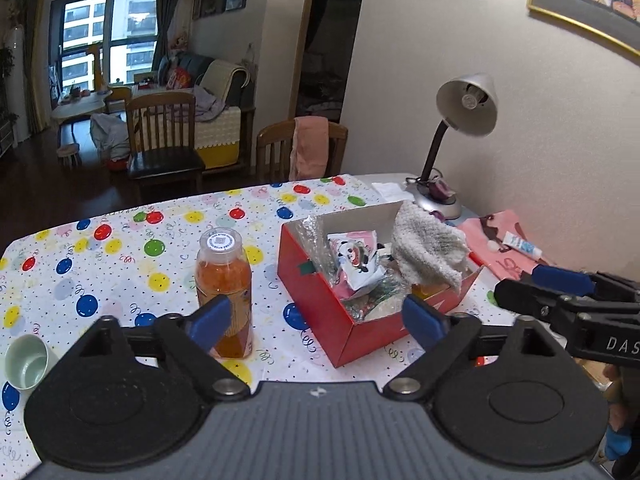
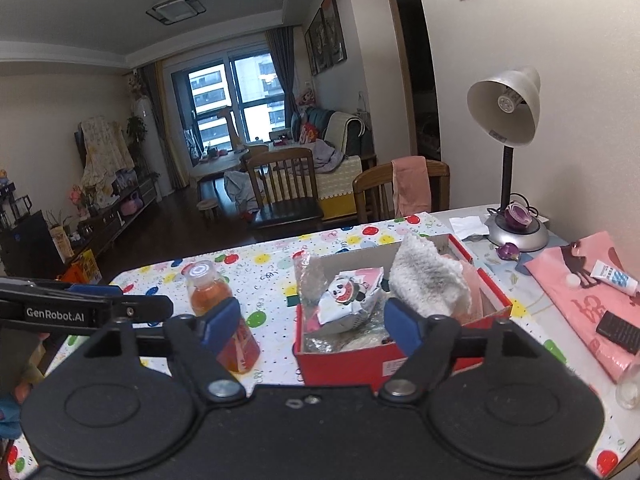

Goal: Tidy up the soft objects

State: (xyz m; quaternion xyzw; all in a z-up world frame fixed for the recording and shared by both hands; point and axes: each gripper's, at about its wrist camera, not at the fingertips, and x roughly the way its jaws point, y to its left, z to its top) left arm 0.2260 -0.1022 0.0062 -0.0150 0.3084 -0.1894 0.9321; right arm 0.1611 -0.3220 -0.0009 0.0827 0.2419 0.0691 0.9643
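Red box [image 1: 320, 304]: I see it open on the balloon-print tablecloth [image 1: 120, 248], lid off, white inside walls; in my left view one corner points toward me.
Box contents: a grey-white fluffy towel [image 1: 428, 248], a white packet with a panda picture [image 1: 356, 260], and crinkled clear and silvery wrappers [image 1: 312, 236] under and beside them.
Towel position: it lies half in the box, draped over the far right rim, bunched up; its long axis runs from the far wall of the box down toward the near right wall.
Panda packet: it leans tilted against the other wrappers near the box's middle, picture side facing me.
Bottle [image 1: 224, 280]: it stands upright left of the box and apart from it, orange liquid inside, a QR code printed on its cap.
Cup [image 1: 26, 362]: pale green, tipped toward me at the left edge; I see nothing in it.
Left gripper [image 1: 316, 320]: fingers spread wide, nothing between them, hanging short of the box.
Right gripper [image 2: 312, 326]: fingers also apart, holding nothing, short of the box's near wall.
Writing: "GenRobot.AI" on the left gripper's side in my right view; "DAS" on the right gripper in my left view, cut off.
Pink cloth [image 2: 576, 296]: flat at the right, with a white-and-blue tube [image 2: 612, 276] and a dark remote-like block [image 2: 618, 330] on it; their print is too small for me to read.
Lamp [image 2: 508, 120]: silver, on the table behind the box.
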